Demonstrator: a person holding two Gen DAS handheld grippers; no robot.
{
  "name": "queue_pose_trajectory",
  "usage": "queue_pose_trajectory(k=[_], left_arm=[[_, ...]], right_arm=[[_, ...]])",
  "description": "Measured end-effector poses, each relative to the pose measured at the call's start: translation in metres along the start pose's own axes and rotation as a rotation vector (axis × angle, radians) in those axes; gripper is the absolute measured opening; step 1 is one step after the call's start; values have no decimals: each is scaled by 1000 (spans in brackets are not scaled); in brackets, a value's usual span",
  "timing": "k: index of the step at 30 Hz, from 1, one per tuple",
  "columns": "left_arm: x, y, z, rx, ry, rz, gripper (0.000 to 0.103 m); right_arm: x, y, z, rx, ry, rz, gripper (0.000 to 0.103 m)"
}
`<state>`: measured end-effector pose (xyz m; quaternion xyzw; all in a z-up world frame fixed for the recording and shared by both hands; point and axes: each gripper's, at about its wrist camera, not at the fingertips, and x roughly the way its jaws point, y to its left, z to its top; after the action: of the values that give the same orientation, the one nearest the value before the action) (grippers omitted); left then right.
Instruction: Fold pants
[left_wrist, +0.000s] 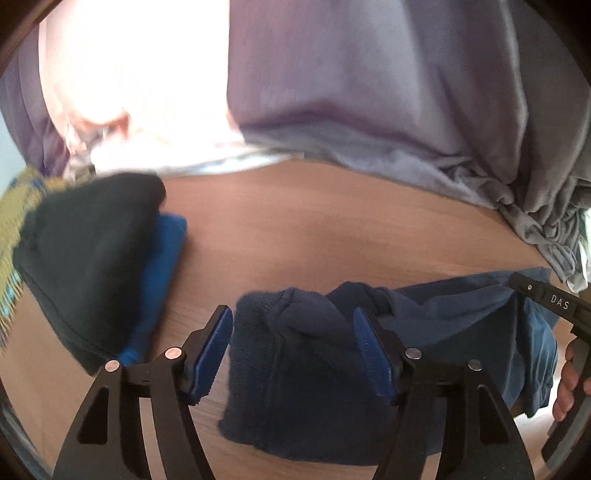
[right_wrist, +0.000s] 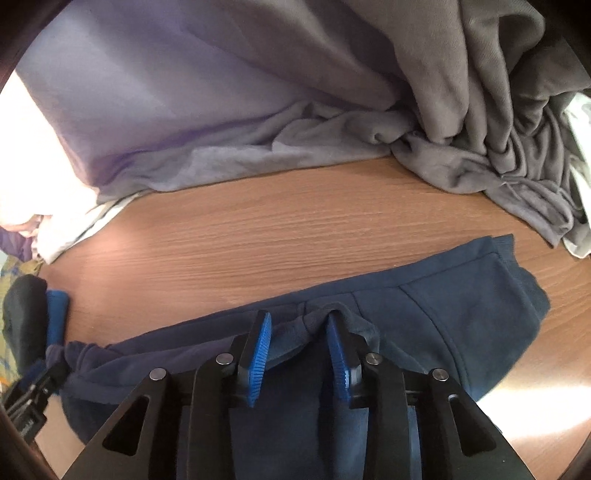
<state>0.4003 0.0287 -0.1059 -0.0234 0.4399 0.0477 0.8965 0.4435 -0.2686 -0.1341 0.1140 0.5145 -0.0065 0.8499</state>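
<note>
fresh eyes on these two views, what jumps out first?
The dark blue pants stretched across the near side of the wooden table, with bunched fabric sitting between the blue pads of both the left tool and the right tool. Behind them, a big heap of lilac and grey laundry fills the far side; folded dark clothes sit at the left.

Wood-grain table (right_wrist: 280, 229); bright glare at left.

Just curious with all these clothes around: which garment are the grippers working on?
The navy pants lying flat on the table, between both grippers' fingers; the grey clothes sit heaped behind.
</note>
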Motion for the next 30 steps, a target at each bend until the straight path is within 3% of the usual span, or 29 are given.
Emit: queue_pose_trajectory(k=[2, 9, 16, 25, 30], left_arm=[[-14, 0, 1, 14, -30, -23, 69], [-51, -13, -7, 100, -132, -99, 69], [-56, -43, -30, 168, -124, -200, 69], [-60, -97, -64, 330, -153, -334, 69], [-57, -130, -78, 424, -142, -450, 69]], right_arm=[[-14, 1, -3, -1, -15, 9, 39], [-76, 6, -20, -63, -115, 32, 44], [-124, -7, -49, -102, -195, 41, 52], [-138, -26, -94, -175, -185, -10, 52], [-129, -39, -116, -199, -145, -24, 51]])
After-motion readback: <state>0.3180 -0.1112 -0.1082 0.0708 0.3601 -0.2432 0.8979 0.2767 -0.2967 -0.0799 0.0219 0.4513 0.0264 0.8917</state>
